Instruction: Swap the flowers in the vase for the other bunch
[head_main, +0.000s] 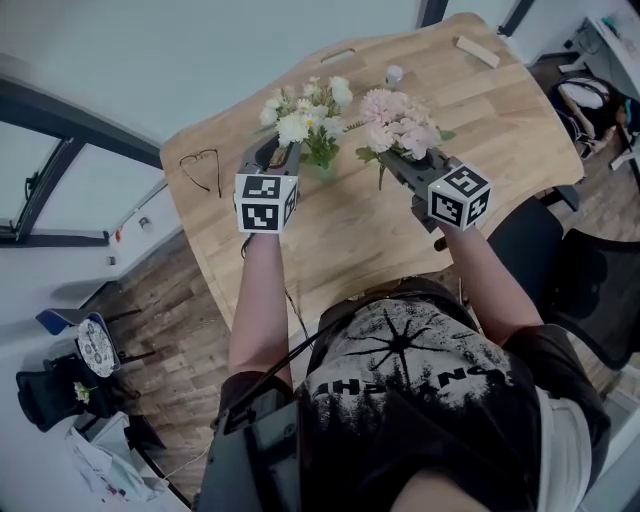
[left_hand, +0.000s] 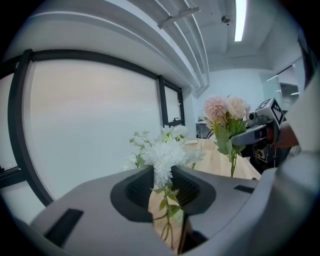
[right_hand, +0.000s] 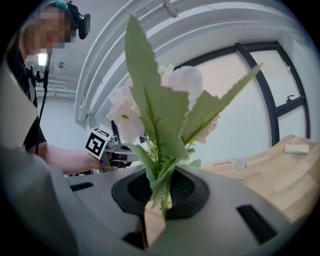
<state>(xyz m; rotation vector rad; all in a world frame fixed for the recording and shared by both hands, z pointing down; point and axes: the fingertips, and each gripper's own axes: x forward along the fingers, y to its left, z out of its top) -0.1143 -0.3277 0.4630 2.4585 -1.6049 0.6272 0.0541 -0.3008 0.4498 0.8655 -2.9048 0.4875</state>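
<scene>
A white flower bunch (head_main: 303, 118) stands over what looks like a small clear vase (head_main: 326, 171) at the middle of the wooden table (head_main: 350, 240). My left gripper (head_main: 283, 150) comes at it from the left. In the left gripper view its jaws (left_hand: 167, 182) are shut on the white flowers' (left_hand: 165, 155) stems, just under the heads. To the right, my right gripper (head_main: 405, 158) holds a pink flower bunch (head_main: 397, 120) upright above the table, apart from the vase. The right gripper view shows its jaws (right_hand: 161, 190) shut on the pink bunch's (right_hand: 155, 115) green stems and leaves.
A pair of eyeglasses (head_main: 203, 170) lies near the table's left edge. A small glass (head_main: 394, 74) and a wooden block (head_main: 477, 50) sit at the far side. A black chair (head_main: 590, 290) stands to the right of the table.
</scene>
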